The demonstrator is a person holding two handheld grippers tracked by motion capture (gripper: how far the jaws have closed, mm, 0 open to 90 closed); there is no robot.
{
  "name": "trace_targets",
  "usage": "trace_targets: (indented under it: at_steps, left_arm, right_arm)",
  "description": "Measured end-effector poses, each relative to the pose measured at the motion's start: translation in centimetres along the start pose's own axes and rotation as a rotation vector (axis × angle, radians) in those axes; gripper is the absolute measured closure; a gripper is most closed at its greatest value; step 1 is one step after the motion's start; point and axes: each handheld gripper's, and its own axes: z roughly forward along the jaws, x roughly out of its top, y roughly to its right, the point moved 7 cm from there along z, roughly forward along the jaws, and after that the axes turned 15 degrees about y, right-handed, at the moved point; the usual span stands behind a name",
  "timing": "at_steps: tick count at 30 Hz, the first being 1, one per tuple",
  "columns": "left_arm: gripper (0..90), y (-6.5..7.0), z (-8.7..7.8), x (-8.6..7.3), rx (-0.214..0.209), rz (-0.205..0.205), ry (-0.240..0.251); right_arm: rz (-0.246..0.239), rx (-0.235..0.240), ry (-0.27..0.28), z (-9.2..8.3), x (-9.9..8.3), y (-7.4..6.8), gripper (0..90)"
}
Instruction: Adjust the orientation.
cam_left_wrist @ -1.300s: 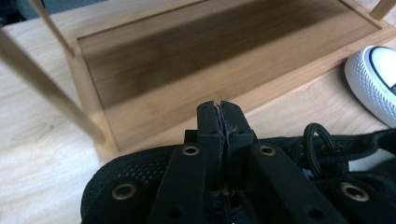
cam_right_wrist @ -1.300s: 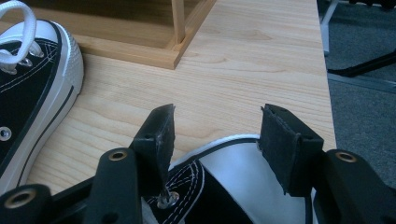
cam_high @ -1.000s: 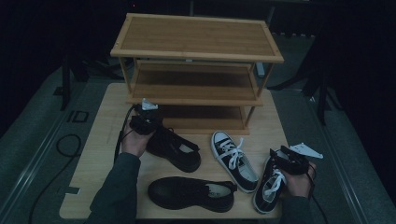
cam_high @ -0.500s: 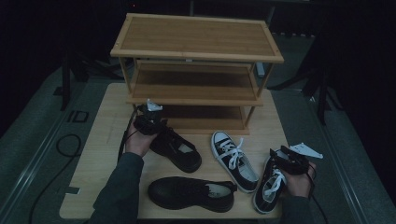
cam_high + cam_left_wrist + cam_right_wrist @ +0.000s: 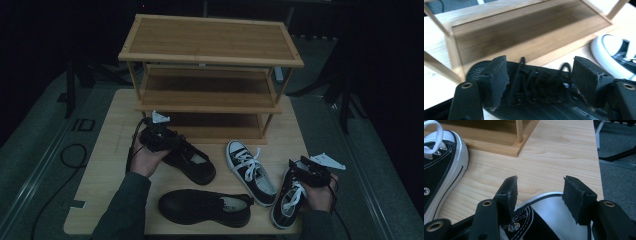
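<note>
The left gripper [image 5: 539, 82] has just been opening, its jaws now apart over the black shoe [image 5: 192, 162] (laces between them); closing could snag those. The right gripper [image 5: 539, 197] stands open over a sneaker [image 5: 290, 197] near the table [image 5: 107, 150] edge, where a nudge could tip it off.

From above the room looks dim and murky, the floor around the counter [image 5: 105, 150] nearly black and the picture grainy. Both gripper views are far brighter, with even light on pale wood. The left gripper view is smeared by blur across the shoe rack [image 5: 524, 35]; the right gripper view is crisp.
</note>
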Motion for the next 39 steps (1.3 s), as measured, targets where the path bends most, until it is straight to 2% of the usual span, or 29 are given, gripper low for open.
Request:
trace_targets:
  at_steps: [6, 12, 18, 20, 23, 26, 27, 29, 32, 35, 37, 39]
  left_arm:
    - [25.3, 1.3, -0.2, -0.5, -0.019, -0.008, -0.019]
    - [15.1, 2.5, 0.2, -1.7, -0.005, -0.003, -0.057]
    - [14.5, 2.7, 0.9, -3.4, 0.032, 0.004, -0.108]
    - [15.0, 2.7, 1.1, -3.7, 0.029, -0.05, -0.117]
    - [20.5, 2.7, 1.2, -3.9, 0.022, -0.117, -0.139]
    - [24.9, 2.9, 1.3, -4.0, 0.032, -0.113, -0.152]
    - [28.3, 2.9, 1.2, -4.1, 0.03, -0.112, -0.161]
    - [36.7, 2.9, 1.1, -4.3, -0.004, -0.135, -0.174]
    - [50.7, 2.5, 0.9, -4.5, -0.01, -0.146, -0.184]
    - [63.4, 2.1, 0.6, -4.5, -0.007, -0.135, -0.192]
    - [72.0, 2.1, 0.6, -4.6, -0.011, -0.113, -0.197]
    - [76.4, 2.2, 0.6, -4.6, -0.019, -0.096, -0.206]
  right_arm:
    - [0.0, 0.0, 0.0, 0.0, 0.0, 0.0, 45.2]
    - [-0.001, 0.0, 0.001, 0.0, 0.0, 0.0, 45.2]
    - [-0.003, 0.0, 0.001, 0.0, 0.0, 0.0, 45.2]
    - [-0.002, 0.0, 0.001, 0.0, 0.0, 0.0, 45.1]
    - [-0.001, 0.001, 0.001, 0.0, 0.0, 0.0, 45.1]
    - [-0.001, 0.001, 0.001, 0.0, 0.0, 0.0, 45.1]
    - [-0.001, 0.001, 0.001, 0.0, 0.0, 0.0, 45.1]
    - [-0.001, 0.001, 0.001, 0.0, 0.0, 0.0, 45.1]
    - [-0.001, 0.002, 0.0, 0.0, 0.0, 0.0, 45.1]
    - [-0.001, 0.001, 0.001, 0.0, 0.0, 0.0, 45.1]
    - [-0.001, 0.002, 0.001, 0.0, 0.0, 0.0, 45.1]
    - [-0.002, 0.001, 0.001, 0.0, 0.0, 0.0, 45.1]
